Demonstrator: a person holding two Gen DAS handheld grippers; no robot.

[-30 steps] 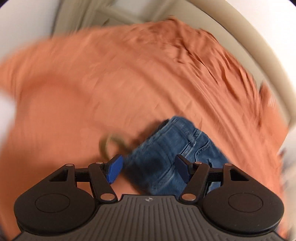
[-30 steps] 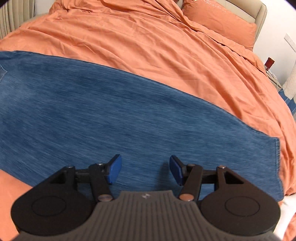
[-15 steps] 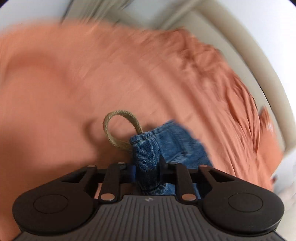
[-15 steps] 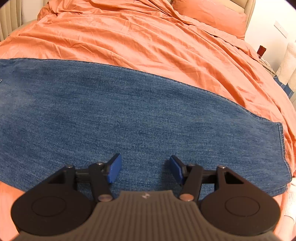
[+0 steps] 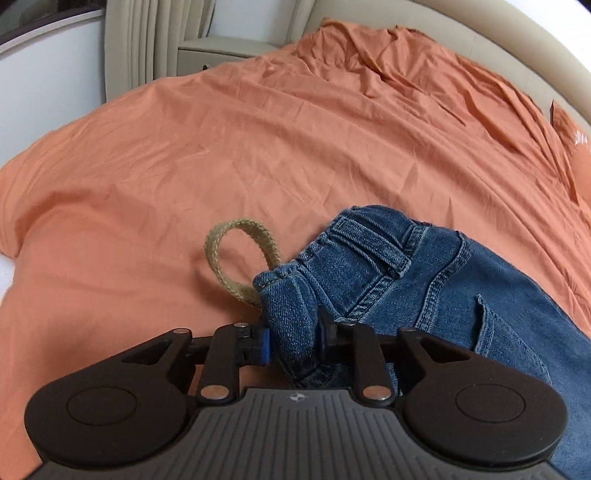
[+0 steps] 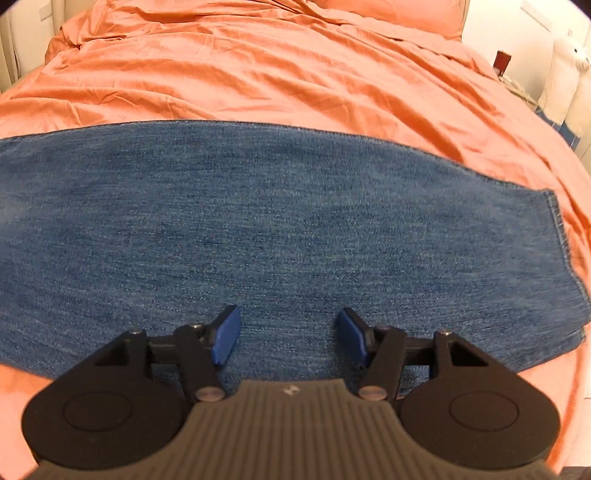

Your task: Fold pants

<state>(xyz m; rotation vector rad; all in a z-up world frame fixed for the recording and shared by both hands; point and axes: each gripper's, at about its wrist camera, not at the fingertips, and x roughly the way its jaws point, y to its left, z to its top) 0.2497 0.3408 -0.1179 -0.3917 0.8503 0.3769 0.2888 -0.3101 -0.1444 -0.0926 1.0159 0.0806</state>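
Blue jeans lie on an orange bedspread. In the left wrist view my left gripper is shut on the waistband corner of the jeans, with a tan woven loop sticking out beside the held corner. In the right wrist view the leg of the jeans lies flat across the bed, its hem at the right. My right gripper is open and empty just above the near part of the leg.
A beige headboard curves around the far side of the bed. Curtains and a nightstand stand at the back left. An orange pillow lies at the far end. A white object stands at the right.
My left gripper has closed on the waistband corner, which it was open around a second ago. The right gripper has stayed open and shifted toward the near edge of the leg.
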